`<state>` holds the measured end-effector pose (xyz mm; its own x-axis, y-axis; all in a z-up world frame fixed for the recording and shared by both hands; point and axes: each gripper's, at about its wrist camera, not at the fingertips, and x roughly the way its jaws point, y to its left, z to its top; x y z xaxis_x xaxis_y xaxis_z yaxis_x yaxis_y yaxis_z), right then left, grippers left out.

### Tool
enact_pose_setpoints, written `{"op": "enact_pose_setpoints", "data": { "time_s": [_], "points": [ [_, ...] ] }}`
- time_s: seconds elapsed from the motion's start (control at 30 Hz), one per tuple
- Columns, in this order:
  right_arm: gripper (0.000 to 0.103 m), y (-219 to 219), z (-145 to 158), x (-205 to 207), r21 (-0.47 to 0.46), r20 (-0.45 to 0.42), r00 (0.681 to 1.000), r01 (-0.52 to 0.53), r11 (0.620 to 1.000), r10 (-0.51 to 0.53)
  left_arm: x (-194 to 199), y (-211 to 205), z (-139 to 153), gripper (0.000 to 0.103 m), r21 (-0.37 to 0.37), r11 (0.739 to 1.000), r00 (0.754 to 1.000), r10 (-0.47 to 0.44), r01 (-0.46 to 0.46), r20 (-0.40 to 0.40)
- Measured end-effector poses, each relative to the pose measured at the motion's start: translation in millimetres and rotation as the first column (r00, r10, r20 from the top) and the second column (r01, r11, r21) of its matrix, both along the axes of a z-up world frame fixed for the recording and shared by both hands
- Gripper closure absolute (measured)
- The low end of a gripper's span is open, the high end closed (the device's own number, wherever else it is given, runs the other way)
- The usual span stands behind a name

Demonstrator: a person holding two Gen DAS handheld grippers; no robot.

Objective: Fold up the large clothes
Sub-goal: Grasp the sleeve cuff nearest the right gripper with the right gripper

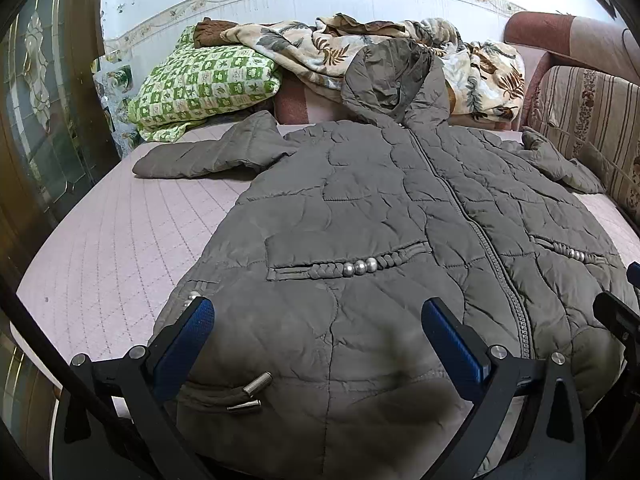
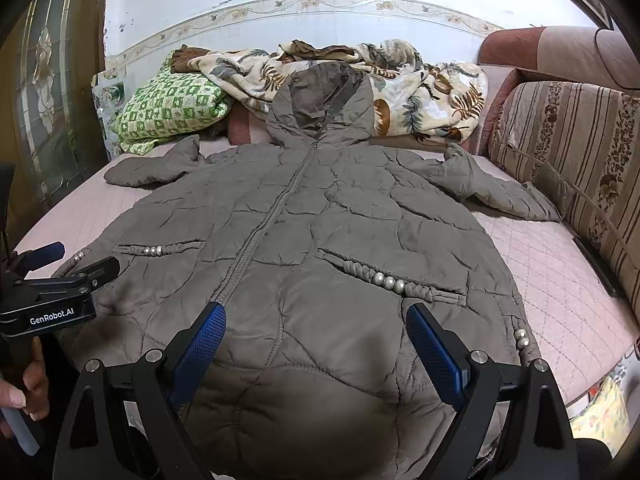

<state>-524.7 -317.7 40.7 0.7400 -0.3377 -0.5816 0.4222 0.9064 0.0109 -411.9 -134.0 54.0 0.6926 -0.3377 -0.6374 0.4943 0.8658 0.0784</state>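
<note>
A large grey-brown quilted hooded jacket (image 1: 380, 208) (image 2: 320, 216) lies flat, front up and zipped, on the pink quilted bed (image 1: 112, 232) (image 2: 560, 280). Its sleeves spread to both sides and its hood rests against the bedding at the back. My left gripper (image 1: 316, 312) hovers open over the hem on the jacket's left half, near the drawstring ends (image 1: 250, 392). Over the hem on the right half my right gripper (image 2: 316, 316) stands open, blue pads (image 2: 430, 344) wide apart. The left gripper (image 2: 72, 264) also shows at the left edge of the right wrist view, held by a hand (image 2: 28, 384).
A green checked pillow (image 1: 204, 84) (image 2: 168, 108) and a leaf-print blanket (image 1: 320, 48) (image 2: 420, 96) are piled at the back by the wall. A striped sofa cushion (image 2: 568, 148) (image 1: 588, 120) borders the bed's right side. A glass-panelled door (image 1: 36, 92) stands at the left.
</note>
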Motion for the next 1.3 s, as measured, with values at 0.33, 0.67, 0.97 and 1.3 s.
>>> {"op": "enact_pose_setpoints", "data": {
  "time_s": [0.33,0.67,0.97,1.3],
  "points": [
    [0.009,-3,-2,-1,0.027,-0.001,1.0,0.001,1.0,-0.001,1,-1,2,0.0,0.006,1.0,1.0,-0.003,0.003,-0.001],
    [0.009,-95,49,-32,0.264,0.085,0.994,0.049,0.963,-0.074,54,-53,69,0.0,-0.054,0.996,0.993,-0.07,0.075,0.091],
    [0.008,-285,84,-62,0.48,0.101,0.89,0.348,0.805,-0.445,89,-92,37,0.0,-0.021,0.995,0.989,-0.094,0.097,0.113],
    [0.033,-467,36,-23,0.41,-0.078,0.767,0.607,0.681,-0.637,114,-95,21,0.0,-0.034,0.995,0.995,-0.09,0.092,0.047]
  ]
}}
